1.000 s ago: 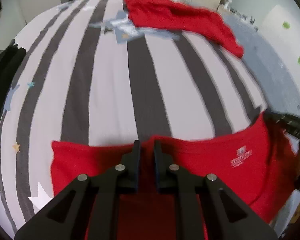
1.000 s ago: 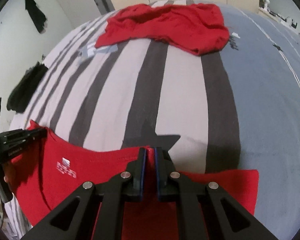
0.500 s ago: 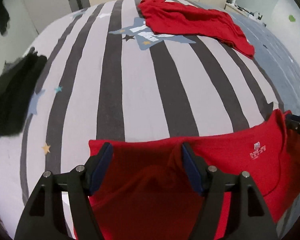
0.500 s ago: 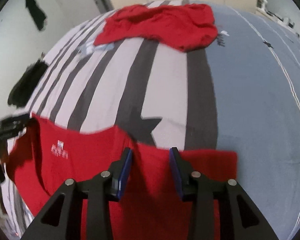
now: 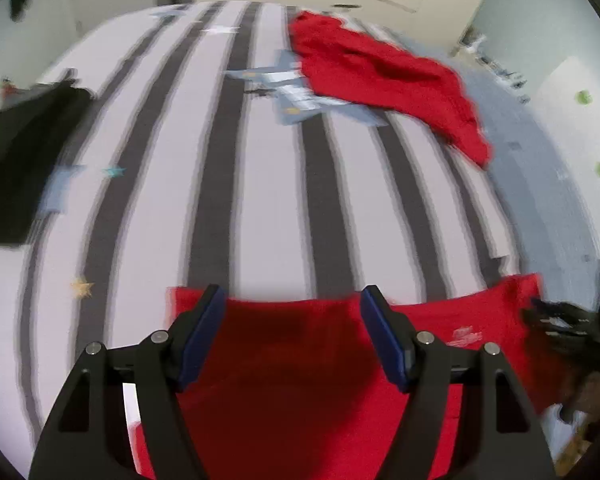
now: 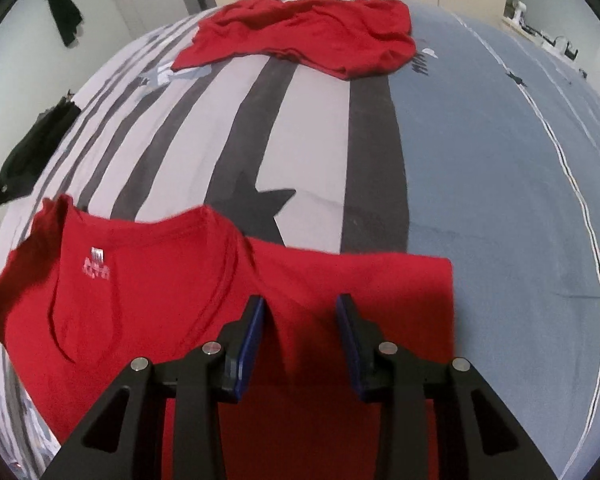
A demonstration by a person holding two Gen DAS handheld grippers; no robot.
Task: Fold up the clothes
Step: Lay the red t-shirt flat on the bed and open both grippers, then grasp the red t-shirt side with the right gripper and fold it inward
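Note:
A red T-shirt (image 6: 148, 288) lies flat on the near edge of the striped bed, collar and white neck label toward the left in the right wrist view; it also shows in the left wrist view (image 5: 292, 360). My left gripper (image 5: 292, 300) is open and empty, just above its left shoulder part. My right gripper (image 6: 300, 304) is open and empty above its right shoulder and sleeve. A second red garment (image 6: 300, 32) lies crumpled at the far end of the bed; it also shows in the left wrist view (image 5: 380, 76).
The bed cover (image 6: 308, 128) has grey and white stripes with stars and a plain blue-grey part (image 6: 500, 160) on the right. A black garment (image 5: 16, 160) lies at the bed's left edge. Cupboards and walls stand behind the bed.
Both grippers were shut on the near T-shirt's top edge a second ago. They have opened and let it go, and it now lies flat. The left view is blurred with motion.

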